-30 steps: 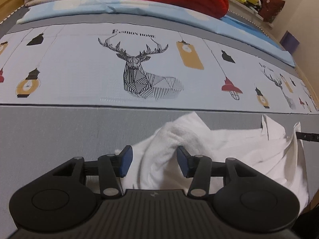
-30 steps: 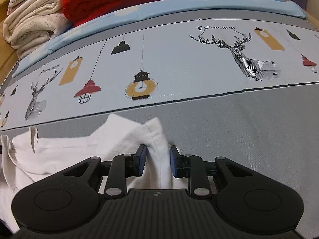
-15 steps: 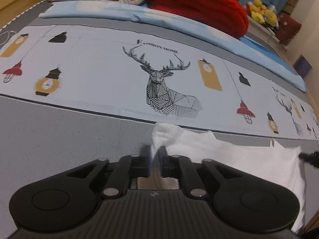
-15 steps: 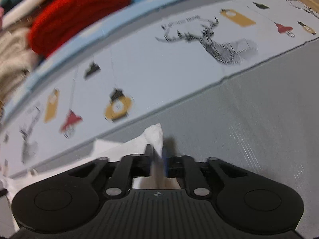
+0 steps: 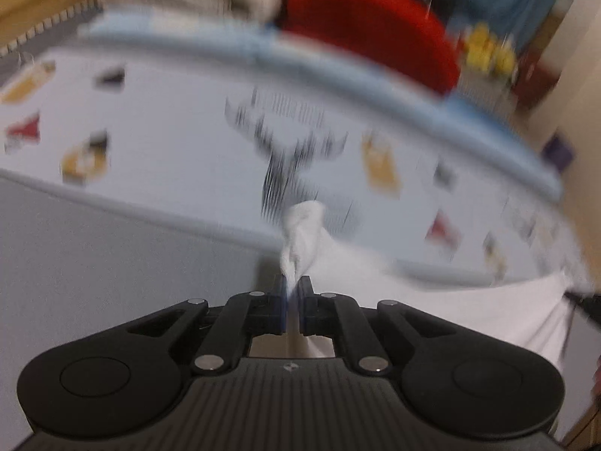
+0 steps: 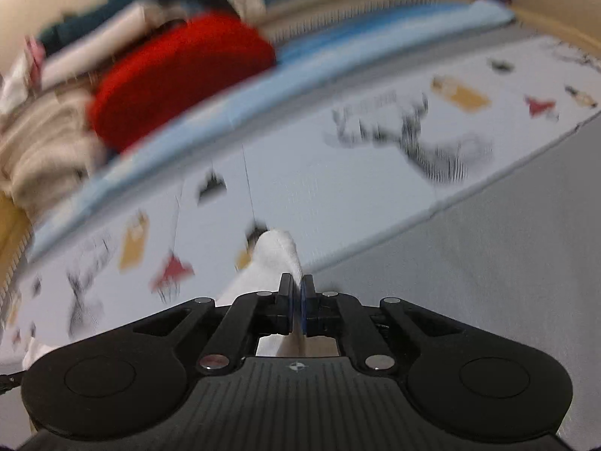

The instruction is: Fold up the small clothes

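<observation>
Left wrist view: left gripper (image 5: 292, 293) pinches the white garment (image 5: 450, 300) at frame centre; right gripper (image 6: 298, 293) likewise clamps it. Both corners gripped; folding not yet done.

Ahead of you the grey bed surface (image 5: 112, 263) lies bare, and beyond it the printed sheet (image 5: 180, 143) with the deer (image 6: 424, 143) is flat and open too, so you can pass either gripper across both. At the far edge a light blue fold (image 5: 338, 67) rises as a low ridge. Behind it the red knit bundle (image 6: 176, 75) and the cream blankets (image 6: 41, 150) block the way. The white garment (image 5: 469, 308) drapes across the near right in the left wrist view.
</observation>
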Tool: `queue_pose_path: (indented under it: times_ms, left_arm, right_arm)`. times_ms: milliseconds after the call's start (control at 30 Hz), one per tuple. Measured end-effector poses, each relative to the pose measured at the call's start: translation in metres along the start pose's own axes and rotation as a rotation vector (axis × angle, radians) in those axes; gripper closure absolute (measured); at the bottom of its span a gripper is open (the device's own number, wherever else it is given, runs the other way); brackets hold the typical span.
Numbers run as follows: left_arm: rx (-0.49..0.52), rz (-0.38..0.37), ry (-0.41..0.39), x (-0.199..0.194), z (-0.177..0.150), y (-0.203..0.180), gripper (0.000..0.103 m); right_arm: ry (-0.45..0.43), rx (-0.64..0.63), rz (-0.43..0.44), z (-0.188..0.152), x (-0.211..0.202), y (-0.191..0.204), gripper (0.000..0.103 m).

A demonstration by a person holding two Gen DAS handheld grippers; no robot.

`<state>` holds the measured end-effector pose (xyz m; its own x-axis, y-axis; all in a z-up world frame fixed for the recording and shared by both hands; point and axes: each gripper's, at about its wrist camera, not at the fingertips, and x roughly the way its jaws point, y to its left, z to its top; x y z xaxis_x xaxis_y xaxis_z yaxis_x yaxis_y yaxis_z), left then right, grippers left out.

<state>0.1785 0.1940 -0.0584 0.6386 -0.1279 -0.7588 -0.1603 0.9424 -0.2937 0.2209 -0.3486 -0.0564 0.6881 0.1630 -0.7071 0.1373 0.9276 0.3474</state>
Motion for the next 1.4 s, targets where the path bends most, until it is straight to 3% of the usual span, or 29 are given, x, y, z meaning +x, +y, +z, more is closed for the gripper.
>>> queue_pose_path:
  times_ms: [67,133,233,333,400,567,600,633,667,700,800,867,933,1000,1067,1133,1200,1233,1300,1400]
  left_arm:
    - [0.028,0.043,0.001,0.0,-0.002,-0.003,0.089]
    - [0.037,0.053,0.095,0.008,-0.009,-0.001,0.073]
    - [0.078,0.029,0.2,0.007,-0.024,0.004,0.06]
    - [0.122,-0.01,0.316,0.002,-0.046,0.009,0.059]
    - [0.176,-0.063,0.38,-0.005,-0.062,0.008,0.059]
    - [0.303,-0.099,0.486,-0.02,-0.095,0.012,0.06]
    - [0.316,-0.101,0.491,-0.023,-0.098,0.014,0.071]
    - [0.328,-0.1,0.49,-0.028,-0.101,0.015,0.093]
    - [0.33,-0.11,0.486,-0.031,-0.101,0.017,0.1]
    - [0.33,-0.121,0.465,-0.037,-0.101,0.019,0.1]
    - [0.217,-0.169,0.352,-0.063,-0.083,0.034,0.1]
    - [0.162,-0.153,0.368,-0.065,-0.084,0.044,0.1]
    - [0.303,-0.084,0.476,-0.052,-0.103,0.031,0.1]
    - [0.429,-0.067,0.564,-0.044,-0.123,0.017,0.099]
    - [0.459,-0.049,0.57,-0.044,-0.126,0.012,0.095]
    - [0.411,-0.08,0.502,-0.051,-0.114,0.015,0.082]
    - [0.329,-0.102,0.433,-0.055,-0.099,0.021,0.069]
    - [0.286,-0.102,0.396,-0.056,-0.092,0.025,0.063]
    - [0.214,-0.082,0.351,-0.053,-0.082,0.029,0.058]
    - [0.12,-0.047,0.338,-0.039,-0.072,0.032,0.058]
  right_arm:
    - [0.003,-0.029,-0.077,-0.001,0.004,0.002,0.093]
    - [0.081,-0.033,-0.102,-0.004,0.012,-0.001,0.078]
    - [0.209,-0.066,-0.096,-0.015,0.015,-0.003,0.077]
    - [0.346,-0.117,-0.048,-0.032,0.009,-0.004,0.076]
    - [0.414,-0.186,-0.06,-0.047,0.001,-0.004,0.075]
    - [0.518,-0.308,-0.041,-0.081,-0.025,-0.01,0.072]
    - [0.526,-0.323,-0.04,-0.085,-0.03,-0.01,0.072]
    - [0.535,-0.341,-0.037,-0.089,-0.035,-0.01,0.073]
    - [0.541,-0.355,-0.032,-0.092,-0.039,-0.01,0.084]
    - [0.533,-0.365,-0.026,-0.092,-0.043,-0.009,0.1]
    - [0.448,-0.22,0.019,-0.075,-0.063,-0.025,0.1]
    - [0.43,-0.119,-0.002,-0.068,-0.068,-0.04,0.1]
    - [0.489,-0.209,-0.045,-0.08,-0.061,-0.035,0.1]
    - [0.586,-0.334,-0.067,-0.099,-0.051,-0.024,0.1]
    - [0.628,-0.395,-0.104,-0.109,-0.045,-0.018,0.099]
    - [0.592,-0.372,-0.107,-0.102,-0.046,-0.017,0.097]
    - [0.528,-0.326,-0.096,-0.09,-0.049,-0.017,0.081]
    - [0.488,-0.307,-0.097,-0.084,-0.051,-0.017,0.08]
    - [0.426,-0.285,-0.092,-0.077,-0.053,-0.016,0.078]
    - [0.388,-0.237,-0.09,-0.068,-0.044,-0.017,0.075]
